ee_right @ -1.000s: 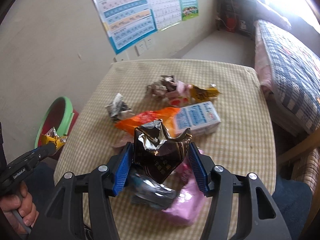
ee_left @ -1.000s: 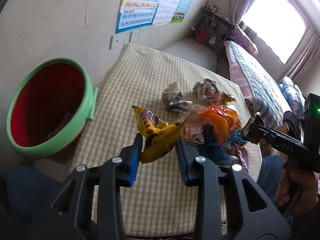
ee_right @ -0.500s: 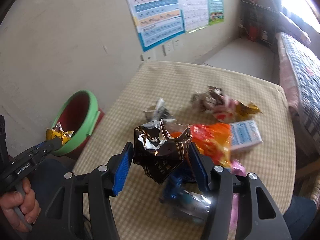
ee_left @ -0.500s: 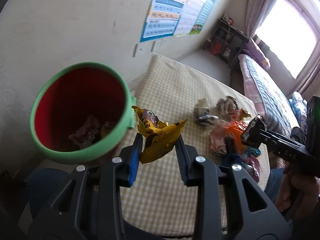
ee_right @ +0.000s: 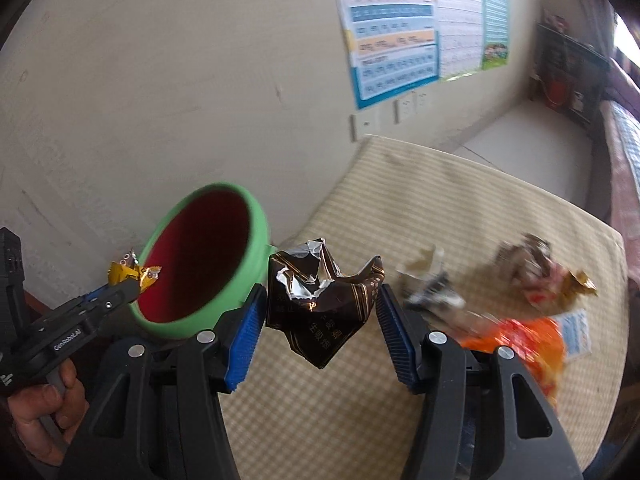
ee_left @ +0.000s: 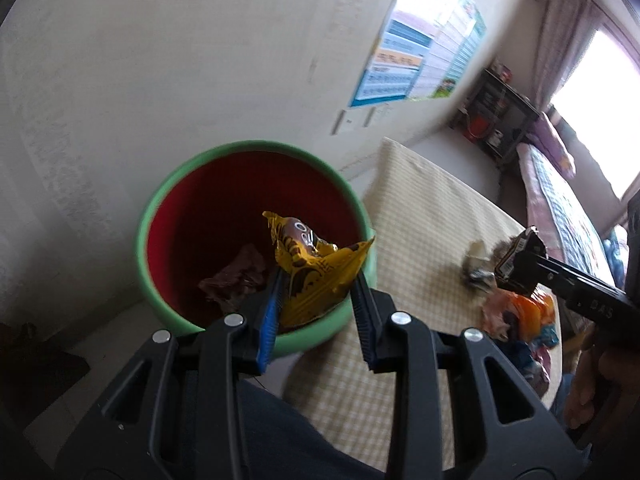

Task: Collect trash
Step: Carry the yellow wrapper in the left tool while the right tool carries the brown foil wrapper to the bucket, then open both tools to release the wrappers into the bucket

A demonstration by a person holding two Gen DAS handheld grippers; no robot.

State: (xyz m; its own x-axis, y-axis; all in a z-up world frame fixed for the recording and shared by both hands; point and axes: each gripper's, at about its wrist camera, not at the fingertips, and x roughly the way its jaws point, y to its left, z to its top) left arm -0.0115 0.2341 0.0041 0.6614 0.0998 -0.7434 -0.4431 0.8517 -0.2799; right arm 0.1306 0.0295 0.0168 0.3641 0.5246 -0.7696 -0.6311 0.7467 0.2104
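The left gripper (ee_left: 316, 300) pinches a yellow wrapper (ee_left: 316, 276) just over the green bin (ee_left: 160, 200), the right gripper (ee_right: 320, 320) clamps a brown wrapper (ee_right: 324, 300) short of it; released there, that one could miss

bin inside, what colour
Red inside, with a green rim; the bin shows best in the left wrist view.

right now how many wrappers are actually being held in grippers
2. The yellow wrapper is pinched in the left gripper above the green-rimmed bin. The dark brown wrapper is in the right gripper over the table.
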